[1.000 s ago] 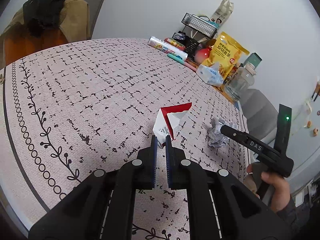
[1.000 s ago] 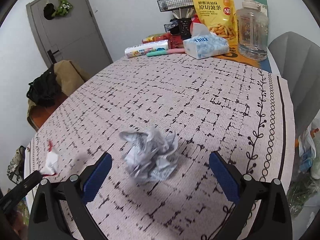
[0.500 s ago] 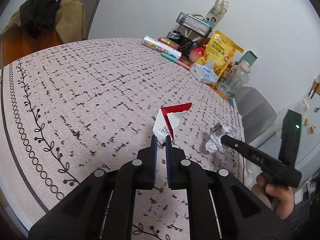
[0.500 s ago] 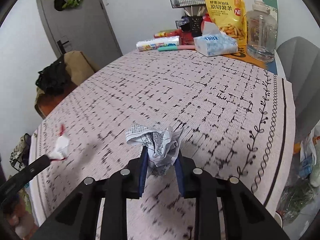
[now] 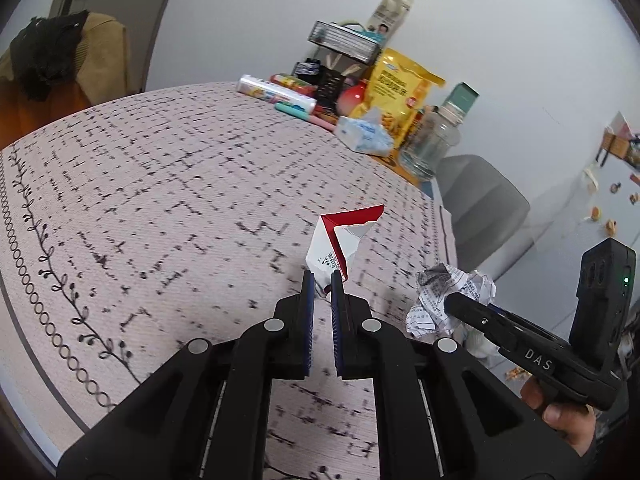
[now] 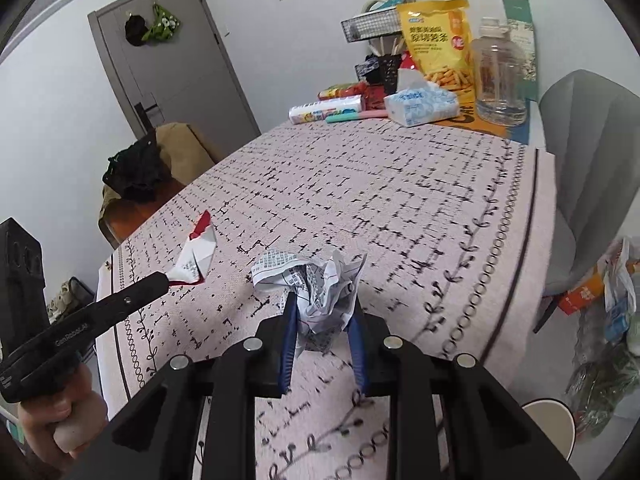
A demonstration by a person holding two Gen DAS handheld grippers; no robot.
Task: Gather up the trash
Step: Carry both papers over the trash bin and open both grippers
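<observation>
My left gripper (image 5: 323,276) is shut on the lower end of a torn red-and-white wrapper (image 5: 340,240), which is held up over the patterned tablecloth (image 5: 160,200). My right gripper (image 6: 322,300) is shut on a crumpled printed paper ball (image 6: 312,280), lifted clear of the cloth near the table's edge. The left wrist view shows the paper ball (image 5: 444,296) at the tip of the right gripper's finger (image 5: 464,306), with a hand on its handle. The right wrist view shows the wrapper (image 6: 198,256) in the left gripper at the left.
At the table's far end stand a yellow snack bag (image 6: 438,36), a tissue pack (image 6: 420,106), a clear jar (image 6: 500,76) and a wire basket (image 6: 372,26). A grey chair (image 6: 592,168) is at the right. A white round container (image 6: 548,424) and bags sit on the floor.
The right jaws went from wide open around the paper ball to shut on it and lifted it. Both grippers moved with their loads toward the table's edge.
</observation>
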